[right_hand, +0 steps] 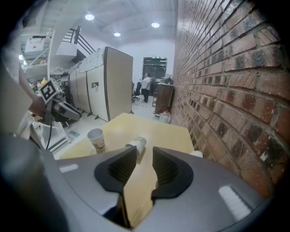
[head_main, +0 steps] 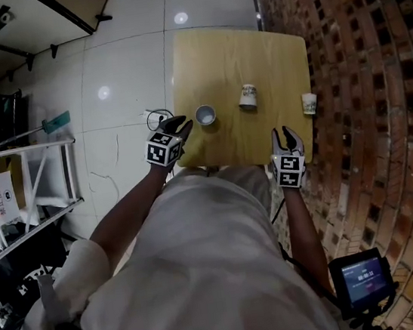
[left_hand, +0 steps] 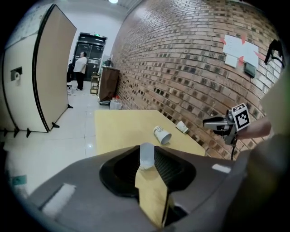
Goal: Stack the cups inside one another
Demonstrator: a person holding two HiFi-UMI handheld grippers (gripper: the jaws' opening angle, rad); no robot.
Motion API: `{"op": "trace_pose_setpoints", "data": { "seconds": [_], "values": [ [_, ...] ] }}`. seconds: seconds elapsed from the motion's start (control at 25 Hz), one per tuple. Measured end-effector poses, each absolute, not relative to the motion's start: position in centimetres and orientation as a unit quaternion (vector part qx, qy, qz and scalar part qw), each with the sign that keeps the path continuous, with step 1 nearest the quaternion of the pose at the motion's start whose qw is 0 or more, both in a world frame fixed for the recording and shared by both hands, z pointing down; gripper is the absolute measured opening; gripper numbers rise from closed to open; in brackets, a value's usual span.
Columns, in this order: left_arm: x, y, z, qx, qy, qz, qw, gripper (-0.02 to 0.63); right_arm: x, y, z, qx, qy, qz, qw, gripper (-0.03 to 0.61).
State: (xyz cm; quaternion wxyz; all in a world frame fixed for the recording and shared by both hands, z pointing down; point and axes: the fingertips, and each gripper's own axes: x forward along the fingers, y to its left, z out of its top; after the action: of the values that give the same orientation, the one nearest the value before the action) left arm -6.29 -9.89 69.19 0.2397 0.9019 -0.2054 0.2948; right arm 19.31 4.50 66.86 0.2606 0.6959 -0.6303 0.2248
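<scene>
Cup A, white paper, stands upright near the left edge of the table. Cup B lies on its side mid-table. Cup C sits at the right edge.

Pale short-sleeved shirt. Left gripper and right gripper: grey shells, black ribbed fingers, black-and-white marker cube on each.

Desk far half bare, free passage. Brick wall shuts off right edge, third cup just beside it. Upright cup near left edge, lying cup mid-desk, open gap between. Left edge open to floor.
</scene>
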Motion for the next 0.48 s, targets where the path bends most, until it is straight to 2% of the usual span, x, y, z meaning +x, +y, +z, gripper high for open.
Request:
{"op": "trace_pose_setpoints", "data": {
  "seconds": [0.08,0.28,0.48],
  "values": [
    [-6.5,-10.2,69.1,0.901,-0.208,0.287,0.249,0.14,18.7,4.0,66.9,0.689,-0.636,0.225,0.264,0.118],
    [-6.8,-10.2,69.0,0.903,-0.203,0.291,0.242,0.146,17.4,2.2,67.7,0.67,-0.648,0.221,0.287,0.118],
    [-6.7,-9.8,69.0,0.903,-0.201,0.293,0.242,0.144,17.2,-0.8,71.4,0.627,-0.664,0.212,0.347,0.118]
  ]
}}
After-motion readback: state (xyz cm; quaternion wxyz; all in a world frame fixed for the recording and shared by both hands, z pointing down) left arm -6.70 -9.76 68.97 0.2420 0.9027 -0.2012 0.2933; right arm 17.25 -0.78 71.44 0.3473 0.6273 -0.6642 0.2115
